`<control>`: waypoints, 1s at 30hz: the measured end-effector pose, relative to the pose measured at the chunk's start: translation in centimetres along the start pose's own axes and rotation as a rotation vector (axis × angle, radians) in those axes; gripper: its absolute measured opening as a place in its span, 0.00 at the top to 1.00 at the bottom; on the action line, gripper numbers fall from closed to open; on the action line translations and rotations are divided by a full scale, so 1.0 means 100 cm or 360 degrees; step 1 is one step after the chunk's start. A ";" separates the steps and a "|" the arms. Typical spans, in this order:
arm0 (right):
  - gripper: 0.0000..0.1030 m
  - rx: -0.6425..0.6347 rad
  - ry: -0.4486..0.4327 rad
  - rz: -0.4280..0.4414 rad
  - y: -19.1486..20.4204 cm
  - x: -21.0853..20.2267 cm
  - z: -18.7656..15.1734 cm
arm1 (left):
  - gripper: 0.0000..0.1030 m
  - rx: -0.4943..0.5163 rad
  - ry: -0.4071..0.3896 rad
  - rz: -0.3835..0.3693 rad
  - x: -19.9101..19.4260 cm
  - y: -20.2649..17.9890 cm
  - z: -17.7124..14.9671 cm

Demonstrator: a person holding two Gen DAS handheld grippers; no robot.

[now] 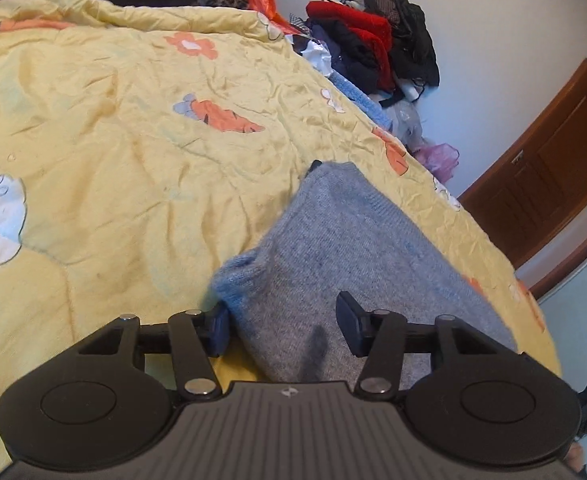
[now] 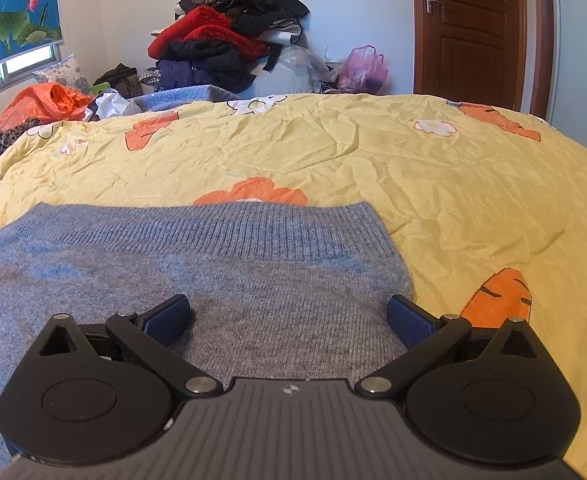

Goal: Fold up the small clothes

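Note:
A grey-blue knitted sweater lies on the yellow flowered quilt. In the left wrist view my left gripper hovers low over the sweater's near part. Its left finger sits at the folded edge by a bluer cuff, and its right finger is above the knit. Fabric lies between the jaws, but the pads do not visibly pinch it. In the right wrist view the sweater spreads flat with its ribbed hem facing away. My right gripper stands wide open just above it, holding nothing.
A heap of red and black clothes rises behind the bed, beside a pink plastic bag. An orange bag and dark clothes lie at the far left. A brown door stands at the right. The quilt's right edge drops off near the sweater.

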State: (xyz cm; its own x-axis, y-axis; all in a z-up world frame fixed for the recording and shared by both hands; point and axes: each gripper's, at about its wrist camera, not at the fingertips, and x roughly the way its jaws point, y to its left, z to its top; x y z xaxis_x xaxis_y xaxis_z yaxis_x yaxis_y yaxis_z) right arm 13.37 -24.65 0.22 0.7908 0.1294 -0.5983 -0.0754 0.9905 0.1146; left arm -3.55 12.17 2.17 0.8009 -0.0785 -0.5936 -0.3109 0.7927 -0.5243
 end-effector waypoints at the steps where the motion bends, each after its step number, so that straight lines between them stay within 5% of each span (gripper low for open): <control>1: 0.00 -0.0001 0.0000 -0.0001 0.000 0.000 0.000 | 0.49 0.0008 -0.0003 0.0004 0.001 -0.002 0.000; 3: 0.00 0.0002 -0.0003 0.0000 0.000 0.000 0.000 | 0.54 0.0009 -0.0006 0.0003 0.002 -0.004 -0.001; 6: 0.00 0.0008 -0.0005 0.0005 -0.001 -0.001 0.000 | 0.89 0.0008 0.0017 0.0090 0.010 -0.005 0.001; 8: 0.00 0.0011 -0.0007 0.0008 -0.001 -0.001 0.000 | 0.93 -0.0003 0.0014 0.0113 0.014 -0.005 0.004; 11: 0.00 0.0012 -0.0007 0.0008 -0.001 -0.001 -0.001 | 0.94 0.0057 -0.0010 0.0151 0.015 -0.019 0.008; 14: 0.00 0.0018 -0.0007 0.0012 -0.001 -0.001 -0.001 | 0.94 0.0303 -0.0083 0.0103 0.013 -0.063 0.006; 19: 0.00 0.0063 -0.0019 0.0045 -0.006 -0.003 -0.001 | 0.94 0.1182 -0.0149 -0.0203 0.007 -0.174 -0.059; 21: 0.00 0.0090 -0.0027 0.0063 -0.009 -0.004 -0.002 | 0.94 0.1369 -0.0075 -0.0288 0.013 -0.190 -0.091; 24: 0.00 0.0140 -0.0042 0.0096 -0.014 -0.006 -0.002 | 0.94 0.1447 0.0028 -0.0248 0.029 -0.191 -0.118; 30: 0.00 0.0191 -0.0042 0.0133 -0.019 -0.006 -0.001 | 0.94 0.1356 -0.0008 -0.0305 0.030 -0.174 -0.118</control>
State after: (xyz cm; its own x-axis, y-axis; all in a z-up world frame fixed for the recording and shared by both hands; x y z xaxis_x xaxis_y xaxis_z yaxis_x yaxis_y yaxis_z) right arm 12.96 -26.61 0.29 0.8006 0.2086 -0.5617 -0.0698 0.9635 0.2583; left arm -1.76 -8.98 2.27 0.8032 -0.2557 -0.5381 0.3163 0.9484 0.0213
